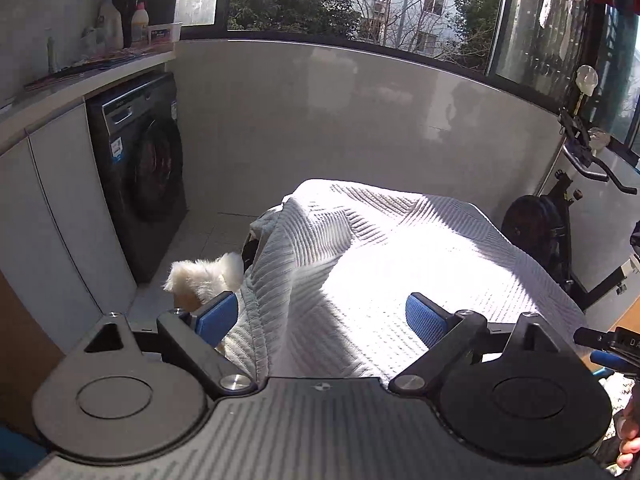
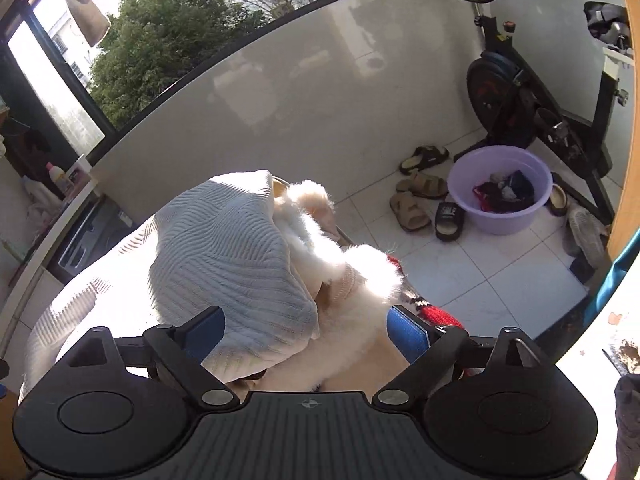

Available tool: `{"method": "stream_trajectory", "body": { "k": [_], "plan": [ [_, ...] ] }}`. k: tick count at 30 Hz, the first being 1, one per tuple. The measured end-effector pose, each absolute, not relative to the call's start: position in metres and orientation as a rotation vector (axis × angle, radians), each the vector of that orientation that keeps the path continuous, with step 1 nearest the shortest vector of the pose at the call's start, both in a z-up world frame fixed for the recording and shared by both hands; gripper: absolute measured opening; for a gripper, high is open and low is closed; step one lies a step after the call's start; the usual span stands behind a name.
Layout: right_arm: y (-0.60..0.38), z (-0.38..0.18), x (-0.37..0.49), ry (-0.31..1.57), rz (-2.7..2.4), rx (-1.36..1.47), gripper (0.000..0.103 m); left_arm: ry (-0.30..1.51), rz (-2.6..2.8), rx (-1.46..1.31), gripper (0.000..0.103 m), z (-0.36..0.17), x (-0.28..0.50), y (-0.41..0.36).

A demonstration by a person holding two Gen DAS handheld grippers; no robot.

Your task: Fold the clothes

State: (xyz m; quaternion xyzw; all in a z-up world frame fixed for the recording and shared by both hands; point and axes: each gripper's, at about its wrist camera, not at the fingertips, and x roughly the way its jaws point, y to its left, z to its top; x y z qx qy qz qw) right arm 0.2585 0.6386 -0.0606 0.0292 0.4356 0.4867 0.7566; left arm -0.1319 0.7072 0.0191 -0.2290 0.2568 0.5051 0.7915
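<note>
A white ribbed knit garment (image 1: pixel 400 248) lies spread in bright sun over a raised surface, with one side folded over into a ridge. My left gripper (image 1: pixel 320 308) hangs just above its near part, open, and the blue pads (image 1: pixel 424 316) stand wide apart without pressing on the cloth. In the right wrist view the same garment (image 2: pixel 224 248) lies bunched on a fluffy cream garment (image 2: pixel 352 280). My right gripper (image 2: pixel 306 320) is open over both, holding nothing. A red knit piece (image 2: pixel 440 316) shows beside its right finger.
A dark washing machine (image 1: pixel 140 168) stands under a counter with bottles (image 1: pixel 112 20) at the left. An exercise bike (image 2: pixel 520 92), a purple basin (image 2: pixel 472 184) holding clothes, and several sandals (image 2: pixel 420 184) sit on the tiled floor at the right. A low wall (image 1: pixel 320 112) runs behind.
</note>
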Motion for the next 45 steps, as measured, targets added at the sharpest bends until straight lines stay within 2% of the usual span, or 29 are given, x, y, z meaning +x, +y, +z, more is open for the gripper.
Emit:
{"method": "stream_trajectory", "body": {
  "k": [2,3,7,15,19,22,35,40,45],
  "plan": [
    [0.642,-0.065,0.251,0.943,1.056,0.041,0.089,0.598,1.036,-0.476,0.093,0.010,-0.111,0.711],
    [0.644,-0.067,0.248,0.939,1.055,0.030,0.094,0.620,1.009,-0.481,0.098,0.003,-0.103,0.714],
    [0.657,-0.081,0.234,0.906,1.074,-0.073,0.102,0.790,0.927,-0.499,0.103,-0.052,-0.071,0.740],
    [0.666,-0.090,0.224,0.894,1.105,-0.130,0.102,0.763,0.950,-0.539,0.103,-0.061,-0.070,0.748],
    [0.654,-0.074,0.225,0.929,1.067,-0.063,0.102,0.767,0.974,-0.569,0.103,-0.052,-0.074,0.742],
    [0.639,-0.056,0.219,0.888,1.074,-0.052,0.102,0.774,0.972,-0.596,0.103,-0.048,-0.078,0.732],
    [0.500,0.014,0.133,0.782,0.966,-0.104,0.102,0.704,0.934,-0.531,0.103,0.003,-0.138,0.597],
    [0.423,0.023,0.085,0.767,0.966,-0.097,0.102,0.701,0.926,-0.453,0.103,0.016,-0.176,0.530],
    [0.361,0.019,0.034,0.767,0.954,-0.127,0.102,0.673,0.858,-0.519,0.103,0.010,-0.215,0.470]
  ]
}}
